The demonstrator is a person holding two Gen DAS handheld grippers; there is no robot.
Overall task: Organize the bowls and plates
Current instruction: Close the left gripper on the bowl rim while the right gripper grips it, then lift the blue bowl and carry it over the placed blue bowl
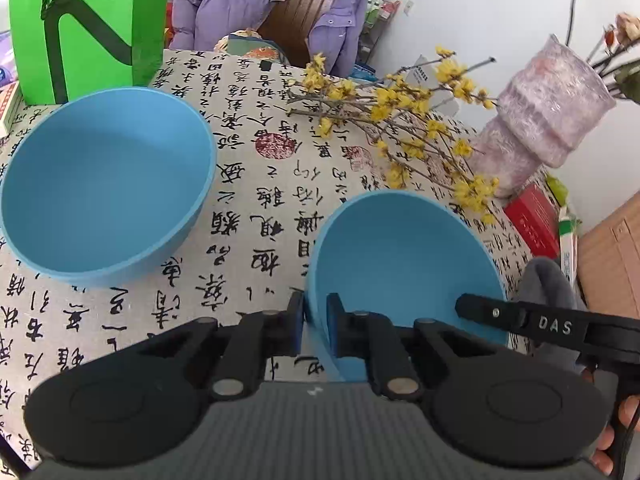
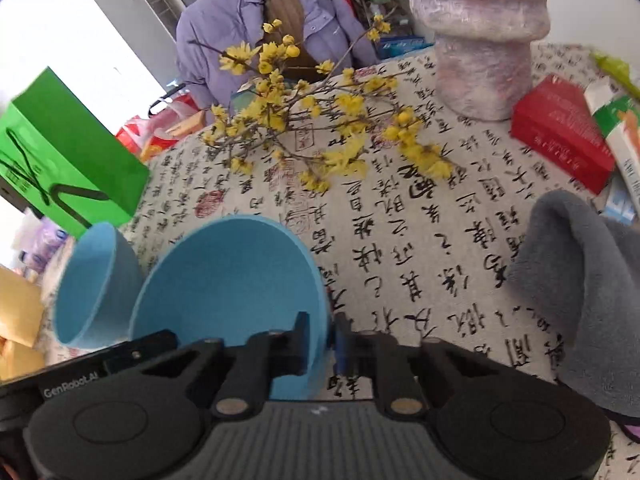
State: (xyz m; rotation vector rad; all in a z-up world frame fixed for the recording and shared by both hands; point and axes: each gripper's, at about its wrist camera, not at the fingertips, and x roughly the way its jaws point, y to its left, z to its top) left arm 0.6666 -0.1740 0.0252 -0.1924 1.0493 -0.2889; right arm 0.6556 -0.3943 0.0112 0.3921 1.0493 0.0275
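Both grippers clamp the rim of one blue bowl.

The left gripper and right gripper each close their fingers on the bowl's opposite rim walls, one finger inside, one outside. A second blue bowl sits to the left on the calligraphy-print table, yellow-flowered branches farther off.
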